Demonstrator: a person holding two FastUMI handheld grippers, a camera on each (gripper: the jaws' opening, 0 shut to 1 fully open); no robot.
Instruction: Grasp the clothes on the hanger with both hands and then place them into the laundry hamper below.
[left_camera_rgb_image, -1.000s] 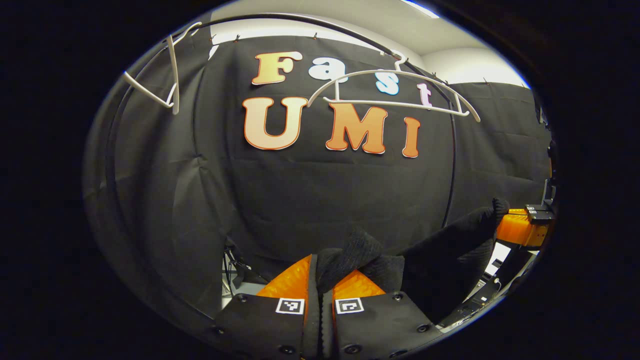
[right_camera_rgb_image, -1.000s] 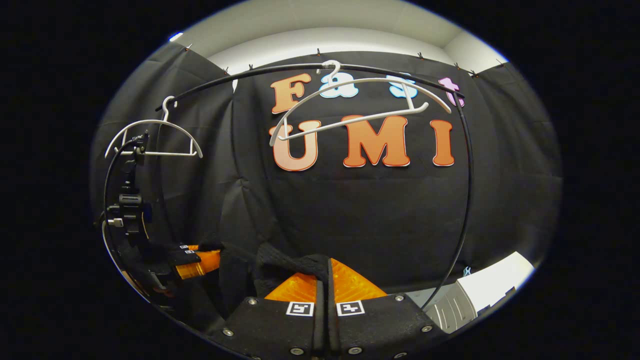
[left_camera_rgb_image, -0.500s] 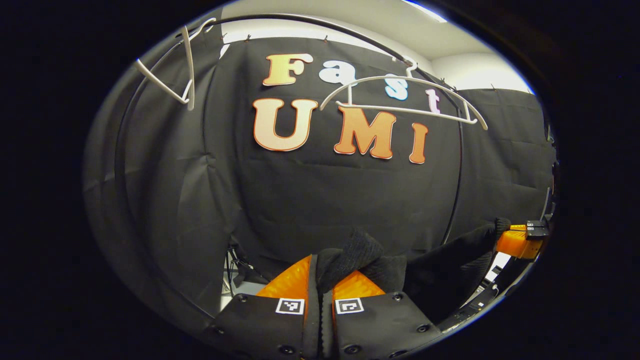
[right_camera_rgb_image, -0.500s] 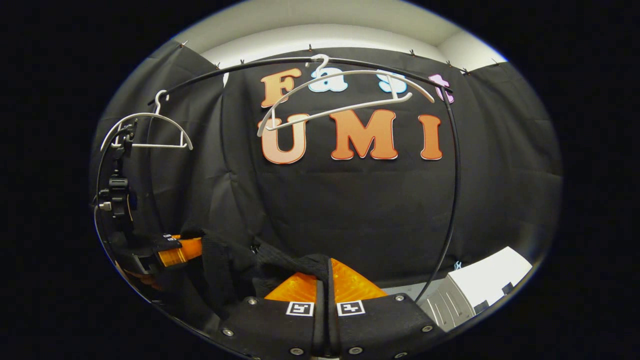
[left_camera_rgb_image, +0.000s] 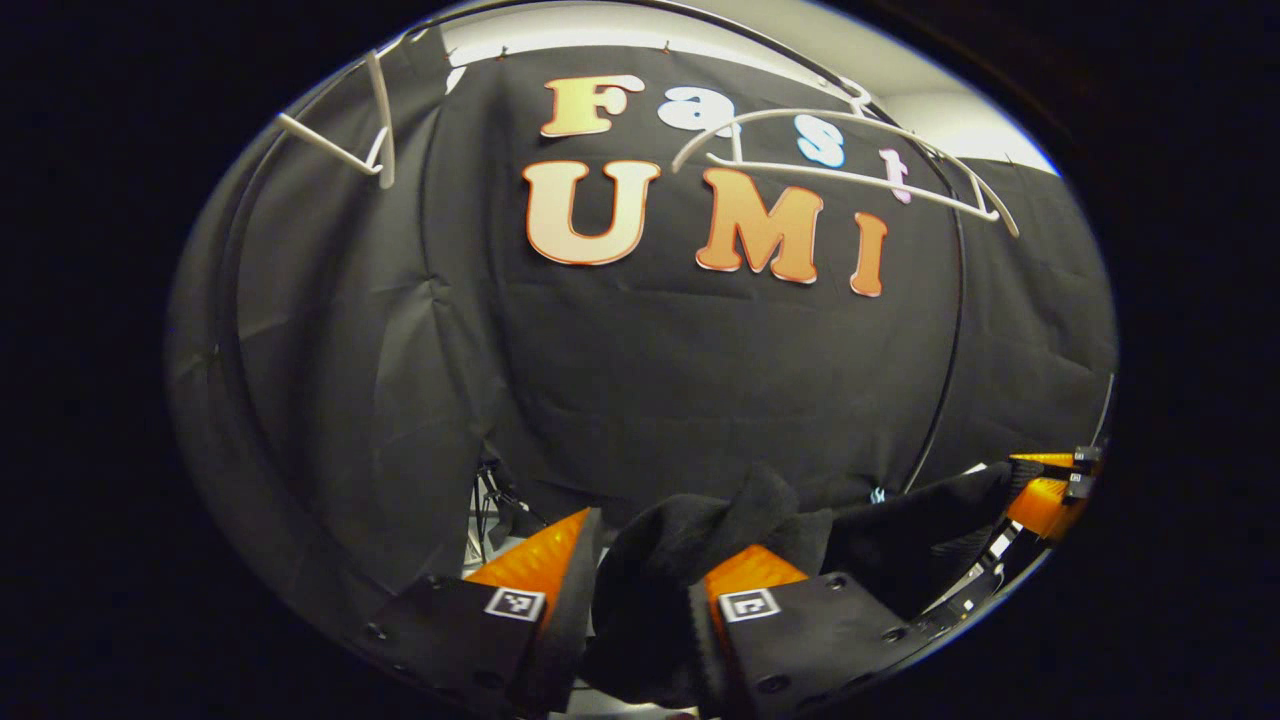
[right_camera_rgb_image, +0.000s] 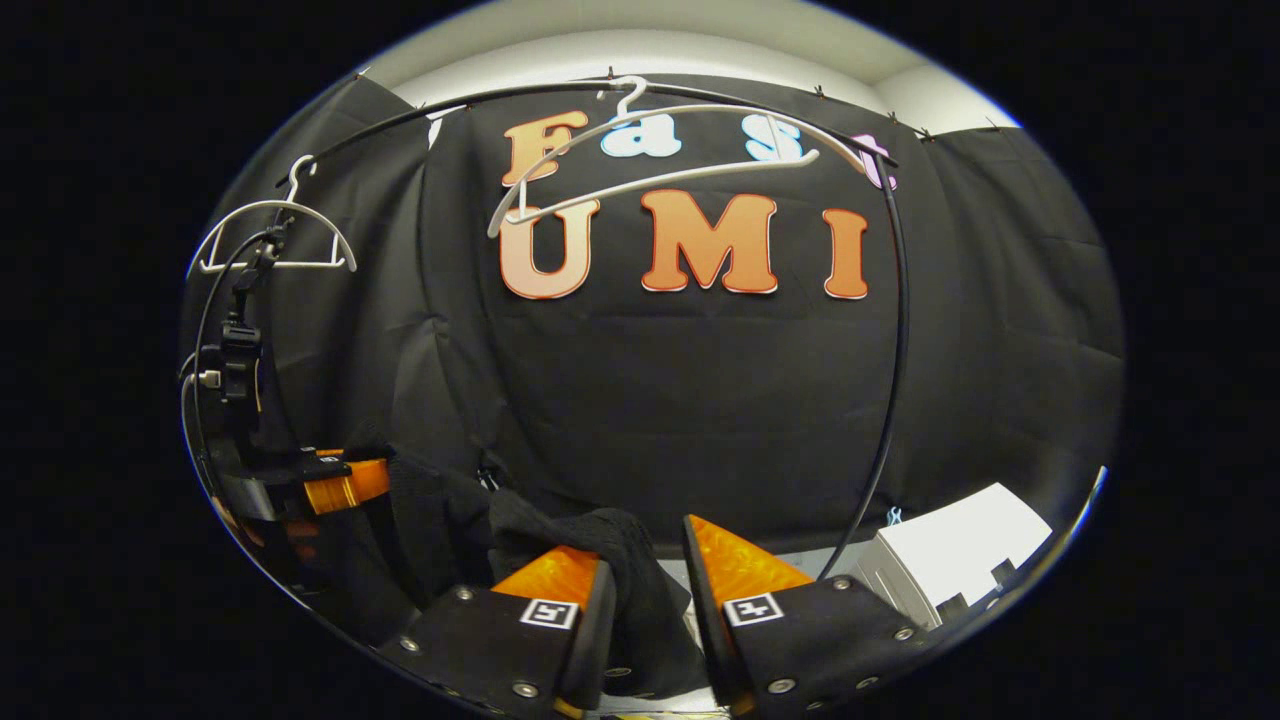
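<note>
- Left tool (left_camera_rgb_image: 640, 590) is spread apart, with the black garment (left_camera_rgb_image: 690, 545) bunched loosely between its orange fingers (left_camera_rgb_image: 545, 550), so nothing is pinched.
- Right tool (right_camera_rgb_image: 645, 585) is released too; the black garment (right_camera_rgb_image: 620, 560) sags in the gap and drapes against its left finger.
- The cloth stretches between both tools, low down below the rail.
- Two white hangers (right_camera_rgb_image: 650, 160) hang bare on the black rail (right_camera_rgb_image: 895, 330).
- A white box-like thing (right_camera_rgb_image: 950, 550) sits low on the right.

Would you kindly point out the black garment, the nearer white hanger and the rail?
black garment (left_camera_rgb_image: 690, 530), left gripper view, bunched fold.
white hanger (right_camera_rgb_image: 650, 185), right gripper view, lower bar.
rail (right_camera_rgb_image: 900, 330), right gripper view, right upright.
</note>
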